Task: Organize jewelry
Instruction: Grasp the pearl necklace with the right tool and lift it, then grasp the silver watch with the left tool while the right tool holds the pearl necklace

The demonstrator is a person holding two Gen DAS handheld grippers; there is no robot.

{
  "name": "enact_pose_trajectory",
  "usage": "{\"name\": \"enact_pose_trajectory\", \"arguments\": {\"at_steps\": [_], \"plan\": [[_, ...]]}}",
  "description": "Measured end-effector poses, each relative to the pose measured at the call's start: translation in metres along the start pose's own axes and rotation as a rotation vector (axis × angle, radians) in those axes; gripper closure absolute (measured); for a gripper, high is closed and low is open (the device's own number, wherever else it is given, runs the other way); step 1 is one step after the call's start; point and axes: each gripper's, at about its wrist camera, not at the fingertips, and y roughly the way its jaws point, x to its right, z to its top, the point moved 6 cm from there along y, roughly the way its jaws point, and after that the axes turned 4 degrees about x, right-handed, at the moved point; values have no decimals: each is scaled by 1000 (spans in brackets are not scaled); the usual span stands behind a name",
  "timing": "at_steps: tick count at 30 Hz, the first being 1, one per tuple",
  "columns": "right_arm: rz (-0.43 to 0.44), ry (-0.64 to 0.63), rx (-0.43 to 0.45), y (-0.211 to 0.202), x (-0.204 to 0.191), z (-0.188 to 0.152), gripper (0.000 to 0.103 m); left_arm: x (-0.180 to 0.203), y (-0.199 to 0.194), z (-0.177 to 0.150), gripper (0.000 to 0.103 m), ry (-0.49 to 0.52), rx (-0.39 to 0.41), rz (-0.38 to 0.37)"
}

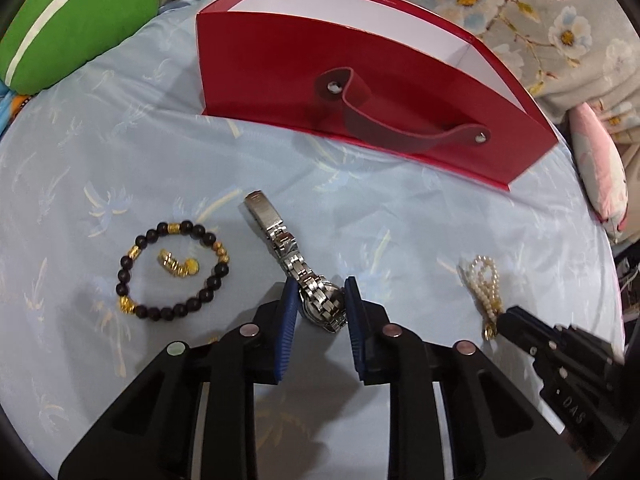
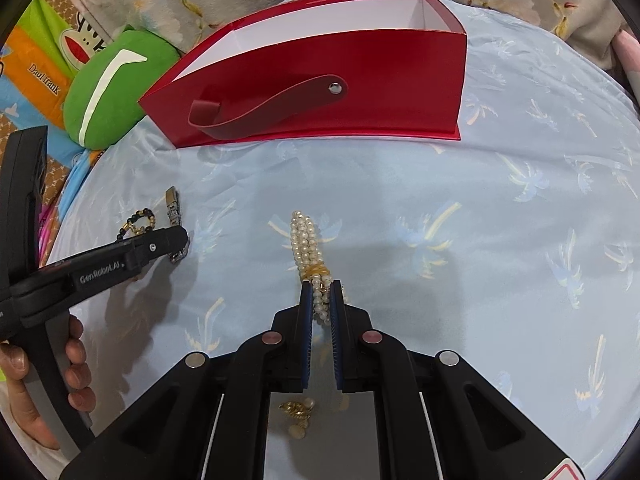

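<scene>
Left tongs (image 1: 321, 294) clenched on a steel watch (image 1: 320, 300) lying on the pale blue bedsheet (image 1: 120, 140), right tongs (image 2: 321, 294) clamped around a pearl bracelet (image 2: 306, 240), open red box (image 1: 360, 92) beyond, beaded bracelet (image 1: 172, 272) left of the watch.

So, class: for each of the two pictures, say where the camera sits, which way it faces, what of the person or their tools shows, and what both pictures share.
Left wrist view: sits on the left hand-held gripper, facing forward and down along its fingers at the watch between the pads; the right hand-held gripper enters at the right edge.
Right wrist view: sits on the right hand-held gripper, facing forward and down at the pearl bracelet it clamps; a hand holds the left tool at left.
Shared: red box, watch, pearl bracelet, beaded bracelet, green cushion, blue cloth.
</scene>
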Motion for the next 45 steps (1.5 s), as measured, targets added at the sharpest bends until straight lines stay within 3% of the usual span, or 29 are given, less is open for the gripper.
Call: {"name": "enact_pose_trajectory", "arguments": {"at_steps": [5,18,21,24,41,42,45], "plan": [[-3,-3,-8,0,-3,-5,95,-3,-10,-16,80,12,-8,-22],[-25,-23,7,6,-7,0,85,8,-5,-10,75,13,-4,-5],[-23,-25,7,6,-7,0,89,7,-4,-11,87,8,-9,-21],[-15,-20,12,3,-7,0,93,7,-8,-11,91,-1,-10,-45],[8,-9,135,-43,-13,22,94,24,-60,8,95,35,100,-105],[11,-13,146,-47,-15,26,94,26,-65,11,103,39,111,-113],[14,-26,181,-59,-19,37,94,31,-79,23,103,51,150,-125]]}}
